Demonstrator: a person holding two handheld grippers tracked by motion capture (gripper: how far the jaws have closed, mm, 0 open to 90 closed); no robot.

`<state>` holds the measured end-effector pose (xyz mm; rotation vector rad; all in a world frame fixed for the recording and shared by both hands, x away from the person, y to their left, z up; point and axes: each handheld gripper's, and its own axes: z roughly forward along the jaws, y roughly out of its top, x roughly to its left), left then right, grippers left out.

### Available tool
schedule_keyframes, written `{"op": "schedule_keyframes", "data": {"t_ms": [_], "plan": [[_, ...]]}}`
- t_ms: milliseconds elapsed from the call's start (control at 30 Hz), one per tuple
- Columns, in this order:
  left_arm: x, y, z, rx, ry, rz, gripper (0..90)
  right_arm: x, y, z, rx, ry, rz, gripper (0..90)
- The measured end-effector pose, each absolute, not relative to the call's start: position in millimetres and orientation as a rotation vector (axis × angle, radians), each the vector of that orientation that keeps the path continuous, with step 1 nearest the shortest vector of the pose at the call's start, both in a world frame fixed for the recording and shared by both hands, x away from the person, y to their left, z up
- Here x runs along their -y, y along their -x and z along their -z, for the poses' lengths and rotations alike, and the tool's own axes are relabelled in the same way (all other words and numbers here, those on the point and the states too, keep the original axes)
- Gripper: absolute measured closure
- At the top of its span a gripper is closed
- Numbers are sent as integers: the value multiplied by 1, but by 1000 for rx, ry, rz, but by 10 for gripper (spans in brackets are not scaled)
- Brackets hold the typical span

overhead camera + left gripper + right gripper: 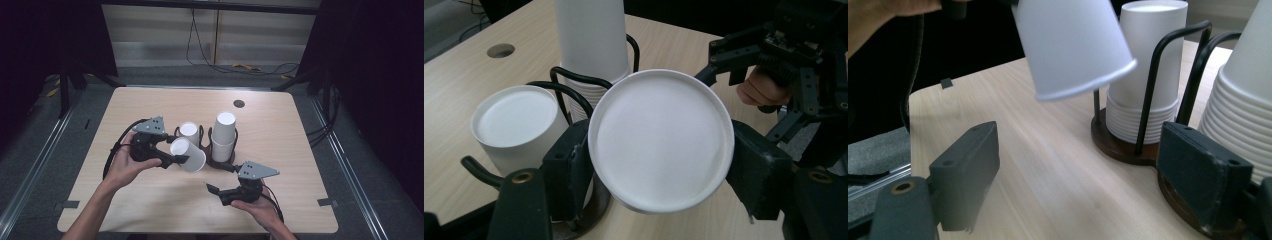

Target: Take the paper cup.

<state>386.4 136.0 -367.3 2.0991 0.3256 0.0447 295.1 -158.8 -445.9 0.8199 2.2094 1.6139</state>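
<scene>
While held: left gripper (172, 157) is clamping a paper cup (188, 154), tilted in the air beside the cup rack (220, 161).
Right gripper (214, 189): is hanging wide apart, holding nothing.
Risk: cup is probably deforming if squeezed harder, or bumping the rack.

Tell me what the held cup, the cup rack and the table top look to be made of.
Held cup: likely paper, matte white, with a thin rolled rim and recessed base.
Cup rack: black wire uprights, probably coated metal, on a dark brown base that may be wood.
Table top: pale wood-grain surface, smooth and low-sheen, possibly laminate.
</scene>
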Motion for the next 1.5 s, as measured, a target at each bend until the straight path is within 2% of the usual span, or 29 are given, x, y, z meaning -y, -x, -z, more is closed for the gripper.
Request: {"op": "schedule_keyframes", "data": {"t_ms": [467, 600, 1267, 1400, 1500], "plan": [[-123, -373, 385, -302, -2110, 75, 335, 149, -296, 454, -2234, -797, -1649, 167], [-120, -371, 387, -293, -2130, 91, 335, 147, -296, 455, -2235, -785, -1653, 140], [-98, -360, 390, -255, -2130, 165, 336, 136, -295, 461, -2264, -711, -1650, 160], [-97, -359, 389, -249, -2128, 181, 336, 134, -295, 463, -2278, -698, -1636, 174], [-98, -359, 390, -253, -2122, 183, 336, 134, -294, 464, -2292, -688, -1632, 222]]}}
